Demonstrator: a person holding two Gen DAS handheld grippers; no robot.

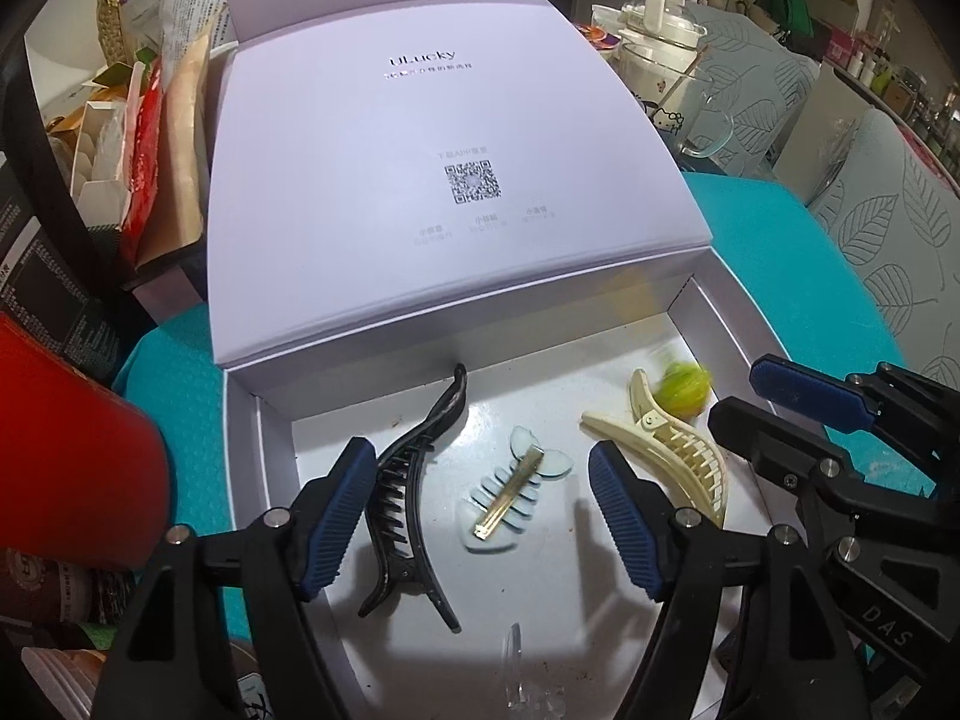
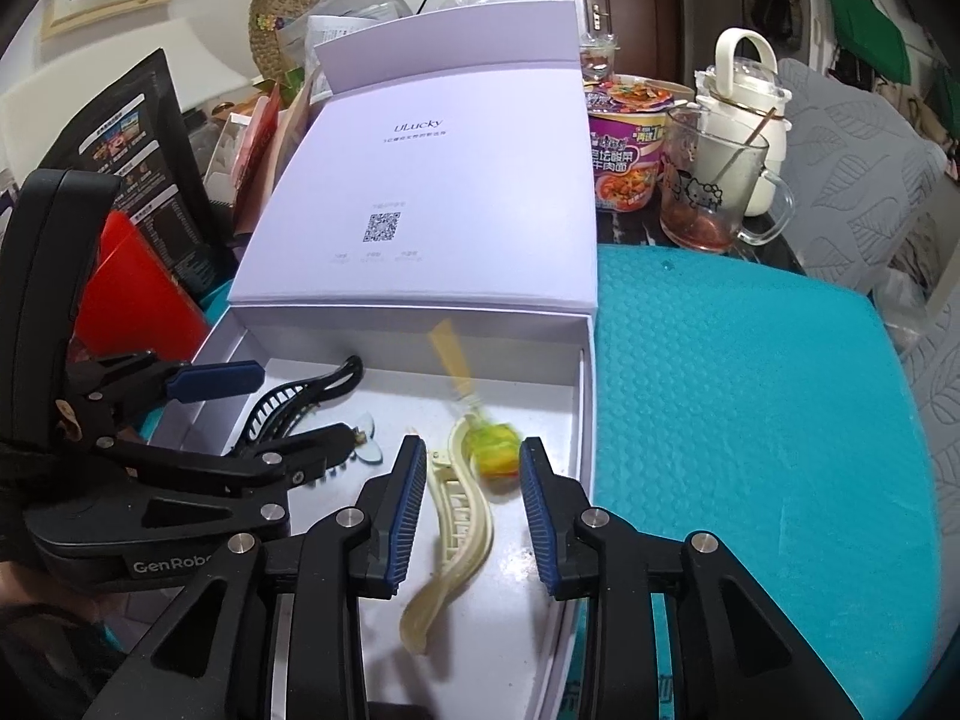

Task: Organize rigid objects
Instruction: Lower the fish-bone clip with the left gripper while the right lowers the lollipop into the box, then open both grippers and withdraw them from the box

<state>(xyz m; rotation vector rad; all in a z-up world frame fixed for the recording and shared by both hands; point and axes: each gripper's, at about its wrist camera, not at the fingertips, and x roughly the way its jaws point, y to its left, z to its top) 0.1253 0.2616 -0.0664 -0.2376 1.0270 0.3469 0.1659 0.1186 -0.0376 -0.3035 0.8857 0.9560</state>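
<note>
White box tray: open cardboard tray in the lower half of both views, on a teal textured mat; its lavender lid is folded back behind it.
Left gripper: jaws spread wide over the tray floor, nothing pinched; ribbed blue pads on black arms.
Black hair claw: long, curved, toothed plastic, lying in the tray just inside the left pad of the left gripper in the left wrist view.
Fishbone clip: pale blue, ribbed like a fish skeleton, gold metal bar along its back; it lies between the left gripper's pads, touching neither.
Cream hair claw: glossy ivory plastic with teeth, lying lengthwise between the right gripper's pads; contact cannot be told.
Right gripper: jaws parted a little, standing either side of the cream hair claw in the lower centre of the right wrist view.
Yellow-green item: blurred, rounded, near the cream claw's upper end; its kind is unclear.
Clear clip: transparent, at the bottom edge of the left wrist view.
Writing: "ULucky" and a QR code on the lid; "GenRobo" on the left gripper's body, "DAS" on the right one's.
Background: glass mug with a Hello Kitty drawing, noodle cup with Chinese print, upper right.
</note>
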